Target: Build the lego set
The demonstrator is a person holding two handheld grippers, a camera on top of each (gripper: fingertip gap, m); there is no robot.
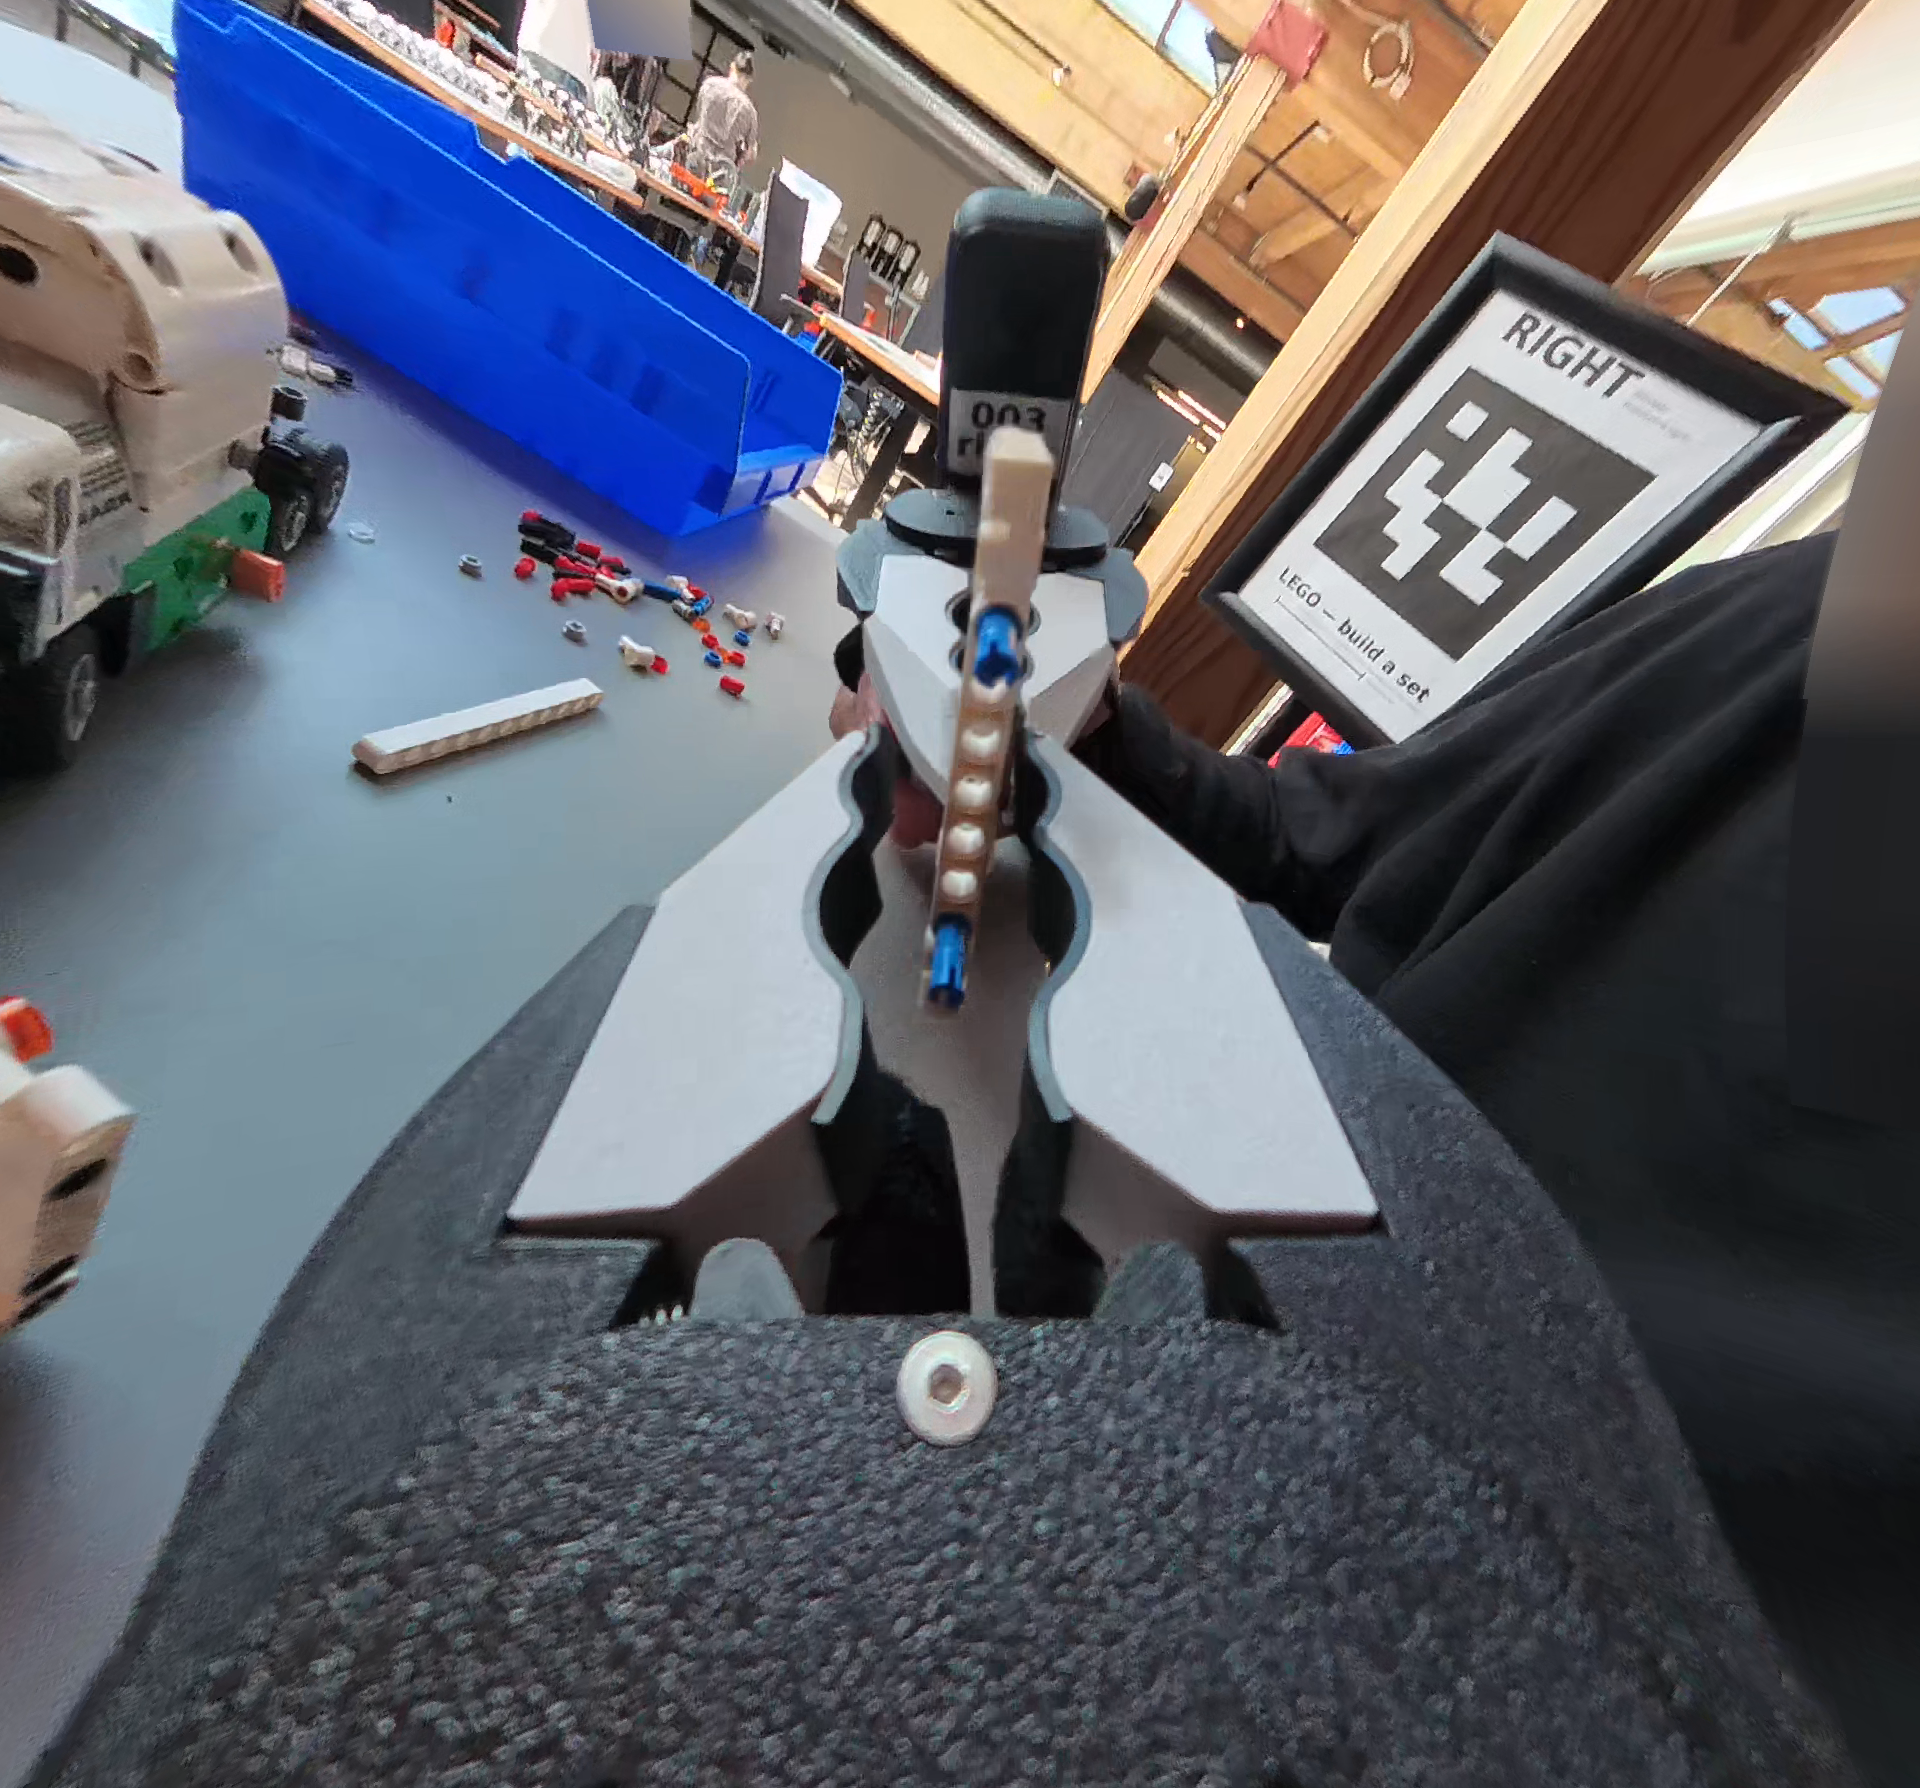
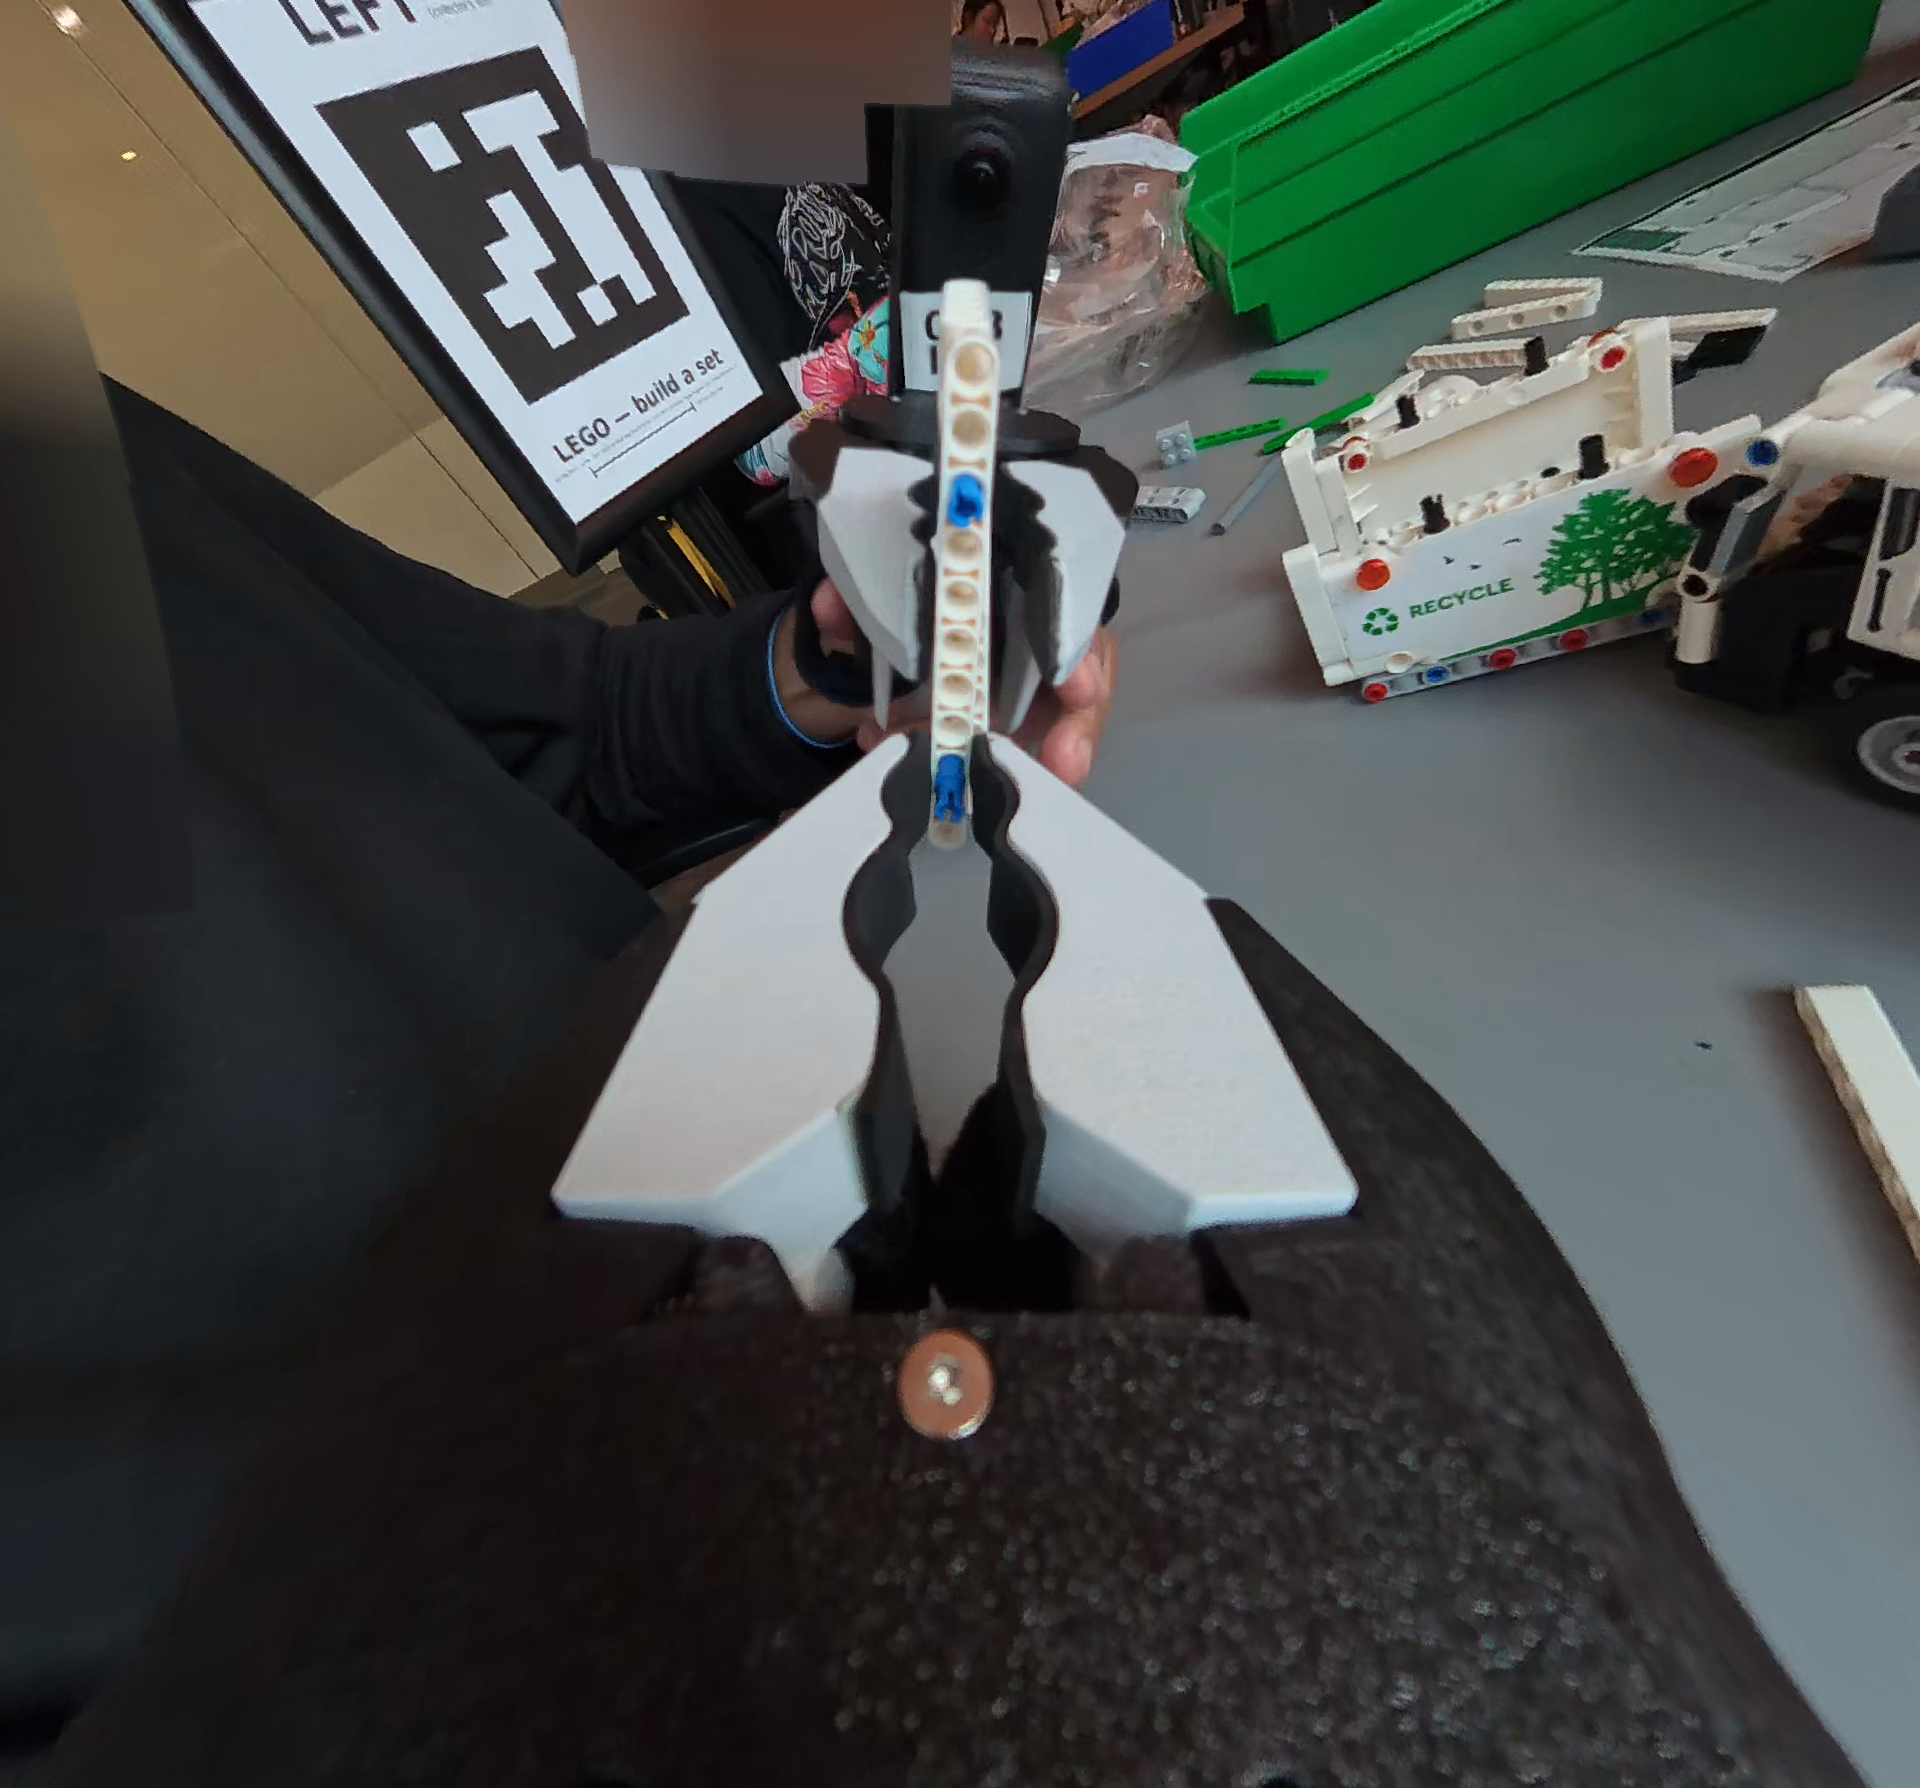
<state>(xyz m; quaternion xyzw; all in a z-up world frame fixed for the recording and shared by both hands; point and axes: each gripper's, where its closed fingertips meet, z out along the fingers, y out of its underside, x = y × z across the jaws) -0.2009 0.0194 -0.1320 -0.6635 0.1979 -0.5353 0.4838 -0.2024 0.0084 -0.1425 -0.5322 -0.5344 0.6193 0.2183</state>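
A white Technic beam point(image 1: 964, 839) with two blue pins point(image 1: 995, 642) stands upright between my two grippers, which face each other above the grey table point(image 1: 260, 907). My right gripper point(image 2: 948, 764) is shut on the beam's point(image 2: 961, 616) lower end, just by the lower blue pin point(image 2: 945, 791). My left gripper point(image 1: 951, 751) is open and straddles the beam with room on its left side. Each gripper also shows in the other's view, the left point(image 2: 966, 585) and the right point(image 1: 987, 699), each held by a hand in a black sleeve.
A white truck model point(image 1: 125, 450), a blue bin point(image 1: 499, 284), loose red, blue and black pins point(image 1: 644, 595) and a second white beam point(image 1: 478, 730) lie on the table. The right wrist view shows a white truck body with a tree print point(image 2: 1486, 533), a green bin point(image 2: 1507, 107) and a framed marker sign point(image 2: 447, 211). The tips of both grippers are at nearly the same place.
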